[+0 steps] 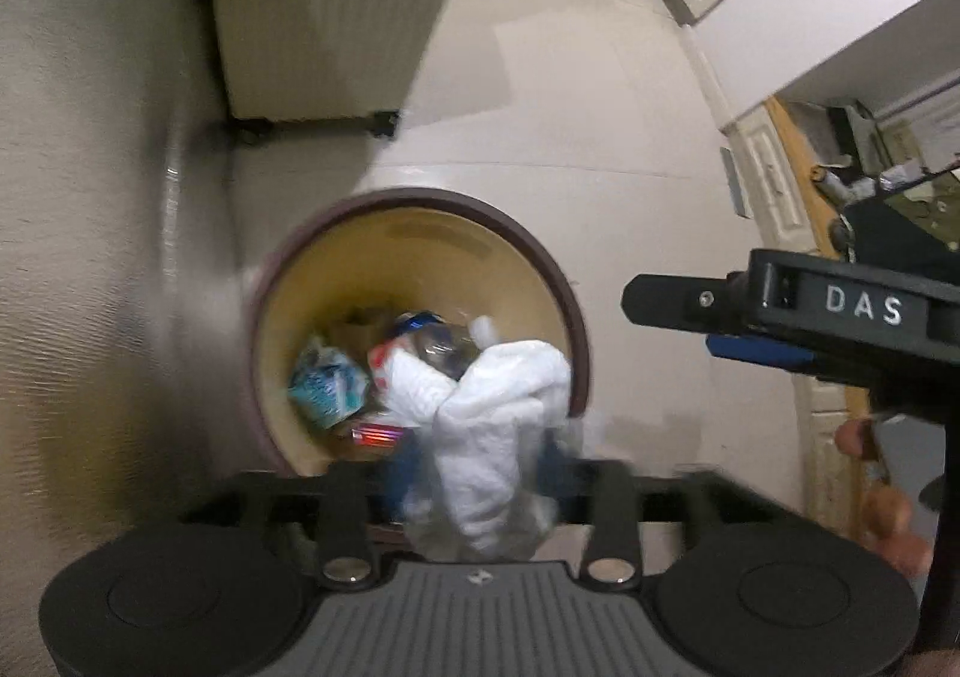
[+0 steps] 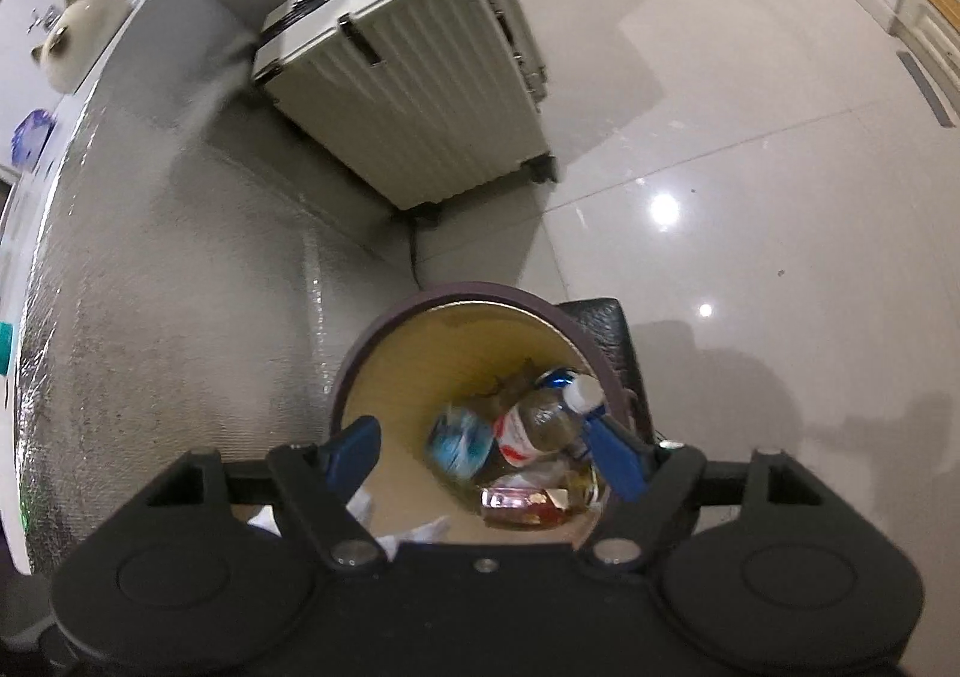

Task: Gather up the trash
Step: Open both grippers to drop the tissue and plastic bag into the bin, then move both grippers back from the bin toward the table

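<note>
Suitcase [image 2: 408, 71] stands behind bin [image 2: 384, 329]; right gripper [image 2: 486, 452] spread above it.

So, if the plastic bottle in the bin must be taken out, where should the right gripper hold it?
Grip the plastic bottle across its body, just below the white cap, coming from above through the open bin. It lies tilted on the other trash, cap uppermost near the rim, so the body's sides are free. The right gripper is already open above.

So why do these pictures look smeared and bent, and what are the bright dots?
Left wrist view: motion blur smears the white tissue and bin. Right wrist view: sharper; lamp glare dots the glossy floor. Both: fisheye bends the suitcase.
</note>
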`<action>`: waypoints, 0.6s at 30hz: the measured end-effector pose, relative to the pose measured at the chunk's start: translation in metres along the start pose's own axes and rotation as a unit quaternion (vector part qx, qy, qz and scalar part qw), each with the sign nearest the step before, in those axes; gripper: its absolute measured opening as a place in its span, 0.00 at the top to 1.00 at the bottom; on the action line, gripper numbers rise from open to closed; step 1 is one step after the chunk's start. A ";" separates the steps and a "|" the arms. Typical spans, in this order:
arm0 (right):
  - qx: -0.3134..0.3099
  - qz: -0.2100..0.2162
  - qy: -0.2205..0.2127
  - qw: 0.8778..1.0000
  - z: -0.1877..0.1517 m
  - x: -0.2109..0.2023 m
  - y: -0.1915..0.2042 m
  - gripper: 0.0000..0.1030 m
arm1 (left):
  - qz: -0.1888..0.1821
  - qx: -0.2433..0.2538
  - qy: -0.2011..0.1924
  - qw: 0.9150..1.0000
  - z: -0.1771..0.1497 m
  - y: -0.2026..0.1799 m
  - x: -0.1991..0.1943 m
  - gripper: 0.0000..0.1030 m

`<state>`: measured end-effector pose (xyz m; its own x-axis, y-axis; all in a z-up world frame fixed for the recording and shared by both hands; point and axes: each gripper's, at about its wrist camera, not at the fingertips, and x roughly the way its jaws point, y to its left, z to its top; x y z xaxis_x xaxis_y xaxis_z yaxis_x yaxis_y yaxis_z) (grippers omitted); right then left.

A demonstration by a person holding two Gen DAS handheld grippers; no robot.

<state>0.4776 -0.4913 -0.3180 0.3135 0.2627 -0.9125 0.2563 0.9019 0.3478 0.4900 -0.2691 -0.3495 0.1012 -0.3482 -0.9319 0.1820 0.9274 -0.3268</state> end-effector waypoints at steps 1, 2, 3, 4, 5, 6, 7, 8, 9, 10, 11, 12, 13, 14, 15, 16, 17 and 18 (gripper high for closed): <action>0.002 0.000 0.000 1.000 -0.002 -0.001 -0.003 0.24 | 0.007 0.000 0.002 1.000 -0.001 -0.002 0.004 0.18; 0.004 -0.001 0.002 1.000 -0.003 -0.001 -0.004 0.24 | 0.016 0.005 0.004 1.000 -0.002 -0.003 0.007 0.17; 0.004 0.000 0.003 1.000 -0.004 -0.001 -0.005 0.24 | 0.023 0.009 0.008 1.000 -0.003 -0.004 0.010 0.17; 0.004 0.000 0.004 1.000 -0.006 -0.002 -0.006 0.24 | 0.028 0.010 0.015 0.999 -0.004 -0.004 0.011 0.17; 0.003 0.001 0.005 1.000 -0.007 -0.002 -0.006 0.24 | 0.032 0.010 0.018 0.999 -0.005 -0.003 0.011 0.17; 0.001 0.002 0.006 1.000 -0.009 -0.003 -0.006 0.24 | 0.036 0.009 0.020 0.999 -0.006 -0.002 0.012 0.17; 0.000 0.002 0.007 1.000 -0.012 -0.004 -0.007 0.24 | 0.041 0.008 0.021 0.999 -0.007 0.000 0.011 0.17; -0.001 0.003 0.008 1.000 -0.013 -0.004 -0.007 0.24 | 0.047 0.007 0.021 0.999 -0.008 0.002 0.009 0.17; -0.002 0.004 0.009 1.000 -0.015 -0.005 -0.007 0.24 | 0.052 0.005 0.020 0.998 -0.010 0.005 0.007 0.16; -0.005 0.005 0.010 1.000 -0.017 -0.006 -0.007 0.24 | 0.056 0.003 0.019 0.998 -0.010 0.008 0.006 0.16; -0.008 0.006 0.011 1.000 -0.018 -0.006 -0.005 0.24 | 0.060 0.000 0.018 0.998 -0.010 0.011 0.004 0.15; -0.012 0.006 0.012 1.000 -0.019 -0.007 -0.005 0.24 | 0.065 -0.002 0.016 0.998 -0.011 0.013 0.002 0.14; -0.017 0.006 0.012 1.000 -0.021 -0.009 -0.005 0.24 | 0.068 -0.003 0.015 0.998 -0.011 0.015 0.000 0.14; -0.022 0.006 0.013 1.000 -0.022 -0.011 -0.004 0.24 | 0.072 -0.004 0.013 0.997 -0.011 0.016 -0.003 0.13; -0.027 0.006 0.014 1.000 -0.023 -0.012 -0.003 0.24 | 0.076 -0.004 0.010 0.997 -0.012 0.017 -0.005 0.12; -0.033 0.005 0.014 0.999 -0.025 -0.014 -0.003 0.24 | 0.079 -0.005 0.008 0.997 -0.012 0.016 -0.007 0.11; -0.037 0.004 0.014 0.999 -0.026 -0.016 -0.003 0.24 | 0.081 -0.006 0.006 0.997 -0.012 0.016 -0.009 0.10; -0.041 0.004 0.013 0.999 -0.027 -0.019 -0.003 0.24 | 0.083 -0.007 0.002 0.997 -0.013 0.016 -0.013 0.09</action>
<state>0.4462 -0.4895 -0.3073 0.2911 0.2770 -0.9157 0.1784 0.9247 0.3364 0.4792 -0.2479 -0.3452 0.1240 -0.1892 -0.9741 0.1504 0.9739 -0.1701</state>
